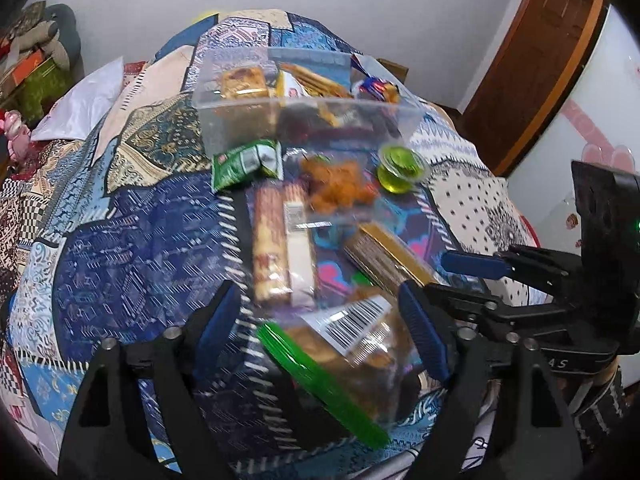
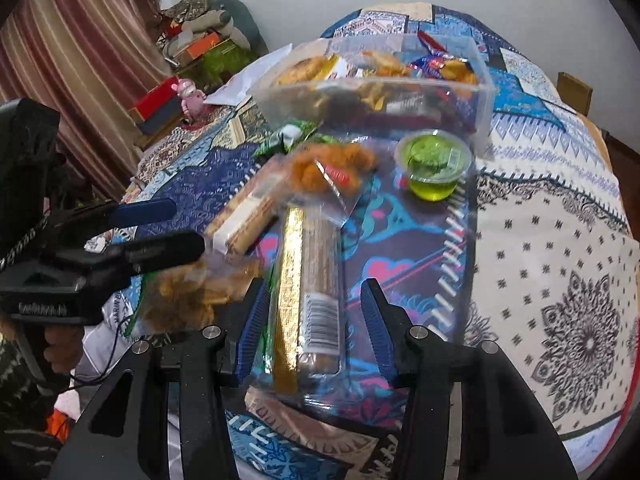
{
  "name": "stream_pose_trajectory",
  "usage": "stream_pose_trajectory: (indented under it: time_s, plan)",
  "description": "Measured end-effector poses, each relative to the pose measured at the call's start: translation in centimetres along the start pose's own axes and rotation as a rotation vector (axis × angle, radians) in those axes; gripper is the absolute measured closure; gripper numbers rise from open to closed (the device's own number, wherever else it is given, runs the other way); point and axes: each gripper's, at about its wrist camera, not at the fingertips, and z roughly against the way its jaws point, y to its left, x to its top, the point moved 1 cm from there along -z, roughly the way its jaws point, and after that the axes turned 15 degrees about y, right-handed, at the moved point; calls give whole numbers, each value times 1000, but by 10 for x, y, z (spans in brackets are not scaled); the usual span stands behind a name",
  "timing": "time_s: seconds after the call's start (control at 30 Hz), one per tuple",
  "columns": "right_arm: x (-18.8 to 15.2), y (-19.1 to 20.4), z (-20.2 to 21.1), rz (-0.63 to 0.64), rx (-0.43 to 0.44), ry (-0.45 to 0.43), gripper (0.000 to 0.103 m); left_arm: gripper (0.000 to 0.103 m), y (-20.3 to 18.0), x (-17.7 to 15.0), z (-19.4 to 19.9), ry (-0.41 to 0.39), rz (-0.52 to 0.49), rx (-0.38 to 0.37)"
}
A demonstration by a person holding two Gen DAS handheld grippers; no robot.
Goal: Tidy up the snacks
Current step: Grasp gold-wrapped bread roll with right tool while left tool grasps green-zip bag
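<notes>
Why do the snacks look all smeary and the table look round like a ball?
Left wrist view: motion blur smears the green-edged clear cookie bag, and the fisheye lens bulges the patterned patchwork tablecloth. Right wrist view: the same bulge, the orange fried-snack bag blurred, the green jelly cup a bit sharper.

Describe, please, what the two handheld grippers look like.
Both the left gripper and the right gripper are matte black, with silver pivot pins and two fingers faced with ribbed blue pads. White lettering marks each body, and a green light glows on the right one.
</notes>
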Motion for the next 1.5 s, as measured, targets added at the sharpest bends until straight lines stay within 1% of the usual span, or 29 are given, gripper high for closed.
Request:
stream_pose_trajectory:
  time_s: [0.07, 0.2, 0.37, 0.43, 0.47, 0.5, 0.53, 0.6, 0.8, 1.1, 1.23, 1.37, 1.5]
  plan:
    - [-2, 3, -3, 6, 0, 4, 59, 10, -6, -3, -3, 6, -16, 0]
    - [-4, 5, -11, 18, -25, 10, 59, 10, -12, -8, -13, 32, -36, 21]
    - [-6, -1, -15, 11, -12, 10, 59, 11, -10, -14, -22, 37, -20, -9]
    - [-7, -2, -14, 15, -11, 1, 65, 19, -11, -16, -25, 37, -24, -27]
    - [-8, -2, -14, 18, -8, 0, 67, 28, -11, -17, -25, 37, -23, -45]
    - [-9, -2, -12, 20, -15, -2, 67, 36, -11, -18, -25, 34, -21, -55]
    - [-10, -2, -11, 22, -25, -6, 67, 38, -12, -19, -24, 26, -23, -67]
    - [-14, -2, -9, 29, -34, -7, 68, 42, -15, -19, -22, 14, -32, -61]
    - [-19, 2, -6, 33, -49, -16, 69, 49, -19, -20, -14, -18, -60, -34]
    - [-23, 8, 20, 21, -28, -81, 69, 50, -9, -9, 21, -120, -37, -26]
    - [-23, 8, 38, 9, -19, -129, 69, 50, -4, -1, 36, -163, -23, -19]
    - [-17, 7, 55, -6, -20, -183, 69, 50, 2, 10, 49, -207, -5, -14]
    - [-4, 5, 72, -22, -24, -246, 69, 50, 8, 27, 59, -247, 12, -7]
